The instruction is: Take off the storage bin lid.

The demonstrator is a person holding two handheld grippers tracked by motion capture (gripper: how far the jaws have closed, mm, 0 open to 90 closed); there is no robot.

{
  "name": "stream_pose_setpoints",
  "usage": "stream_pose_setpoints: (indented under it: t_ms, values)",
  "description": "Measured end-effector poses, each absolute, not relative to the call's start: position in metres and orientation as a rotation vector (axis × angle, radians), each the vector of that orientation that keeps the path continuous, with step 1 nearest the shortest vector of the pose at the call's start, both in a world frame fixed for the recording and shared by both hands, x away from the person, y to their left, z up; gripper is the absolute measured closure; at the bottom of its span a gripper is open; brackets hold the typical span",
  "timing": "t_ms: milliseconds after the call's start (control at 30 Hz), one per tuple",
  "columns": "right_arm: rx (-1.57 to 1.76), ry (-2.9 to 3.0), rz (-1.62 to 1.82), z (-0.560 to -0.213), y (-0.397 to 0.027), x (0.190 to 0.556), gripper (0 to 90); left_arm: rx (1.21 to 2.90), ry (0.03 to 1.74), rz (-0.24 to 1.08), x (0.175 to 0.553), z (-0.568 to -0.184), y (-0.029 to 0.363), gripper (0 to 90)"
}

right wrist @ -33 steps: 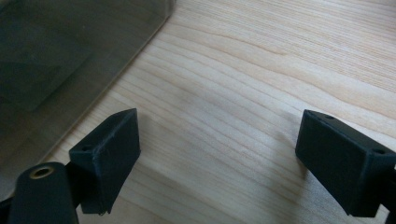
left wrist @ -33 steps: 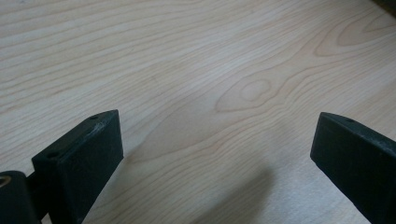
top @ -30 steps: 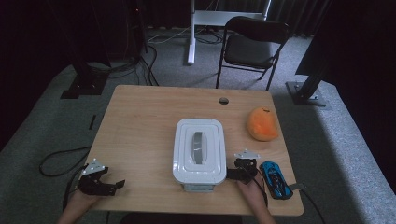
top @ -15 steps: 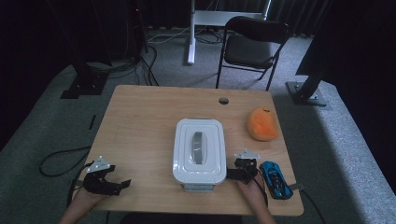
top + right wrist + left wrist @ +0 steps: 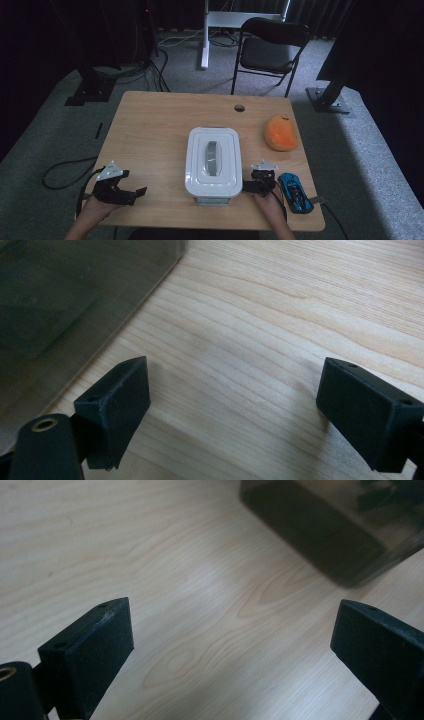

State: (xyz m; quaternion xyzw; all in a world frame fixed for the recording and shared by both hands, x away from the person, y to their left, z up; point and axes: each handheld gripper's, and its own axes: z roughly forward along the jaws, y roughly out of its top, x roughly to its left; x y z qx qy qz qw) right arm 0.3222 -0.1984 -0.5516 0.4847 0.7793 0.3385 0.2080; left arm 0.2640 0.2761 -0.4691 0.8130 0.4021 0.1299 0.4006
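On wooden worktop (image 5: 155, 130): white lidded box (image 5: 212, 160) centre | left tool (image 5: 135, 192) jaws apart | right tool (image 5: 248, 186) jaws apart beside box | grey carpet, folding chair (image 5: 270, 50) behind.

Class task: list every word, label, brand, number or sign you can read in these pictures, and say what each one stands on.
None can be read: the white box, the blue toy car, the orange toy, the table and both grippers, left gripper and right gripper, show no legible text.
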Motion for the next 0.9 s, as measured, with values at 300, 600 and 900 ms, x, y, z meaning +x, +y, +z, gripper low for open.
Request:
stream_pose_setpoints:
  t_ms: [300, 600, 900]
  values:
    - [1.349, 2.169, 0.942, -0.552, -0.198, 0.322, 13.0, 2.075, 0.91, 0.327, 0.264, -0.448, 0.251, 4.0]
    - [1.349, 2.169, 0.942, -0.552, -0.198, 0.322, 13.0, 2.067, 0.84, 0.31, 0.267, -0.435, 0.23, 4.1]
    - [1.349, 2.169, 0.942, -0.552, -0.198, 0.322, 13.0, 2.074, 0.778, 0.301, 0.272, -0.423, 0.211, 4.1]
